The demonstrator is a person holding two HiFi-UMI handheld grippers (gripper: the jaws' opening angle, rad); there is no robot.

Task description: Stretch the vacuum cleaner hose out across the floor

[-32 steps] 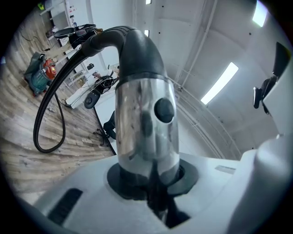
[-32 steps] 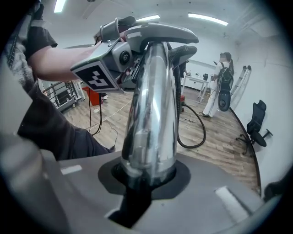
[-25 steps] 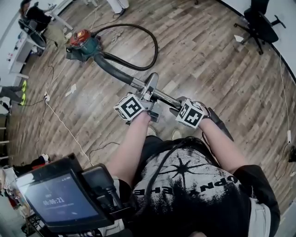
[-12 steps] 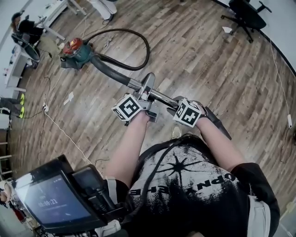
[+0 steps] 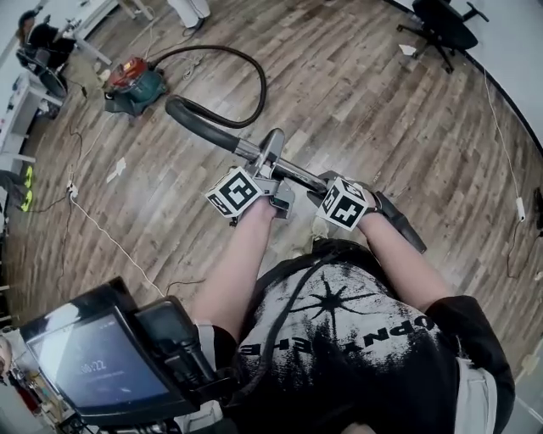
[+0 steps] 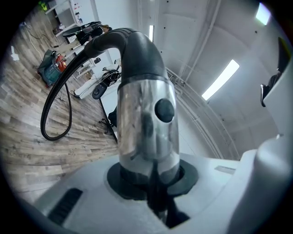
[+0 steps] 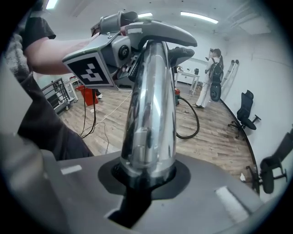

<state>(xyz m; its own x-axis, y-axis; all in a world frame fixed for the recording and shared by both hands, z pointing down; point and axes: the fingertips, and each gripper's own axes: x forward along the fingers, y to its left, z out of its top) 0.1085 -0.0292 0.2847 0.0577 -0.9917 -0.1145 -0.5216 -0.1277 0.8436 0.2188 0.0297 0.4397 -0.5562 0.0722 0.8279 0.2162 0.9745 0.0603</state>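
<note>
Left hand-held gripper (image 5: 268, 175) and right hand-held gripper (image 5: 321, 189) both clamp the tube (image 5: 297, 175). I'd pull level and steadily, so the hose (image 5: 257, 85) uncurls.

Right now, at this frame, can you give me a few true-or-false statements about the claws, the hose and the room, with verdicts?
1. The left claw and the right claw are both shut on the metal wand. True.
2. The hose leads to the vacuum cleaner at the head view's upper left. True.
3. The hose lies in a straight line. False: it bends in a wide loop between the vacuum cleaner and the metal wand.
4. An office chair stands at the head view's upper right. True.
5. The right claw grips the black hose. False: it grips the metal wand.
</note>
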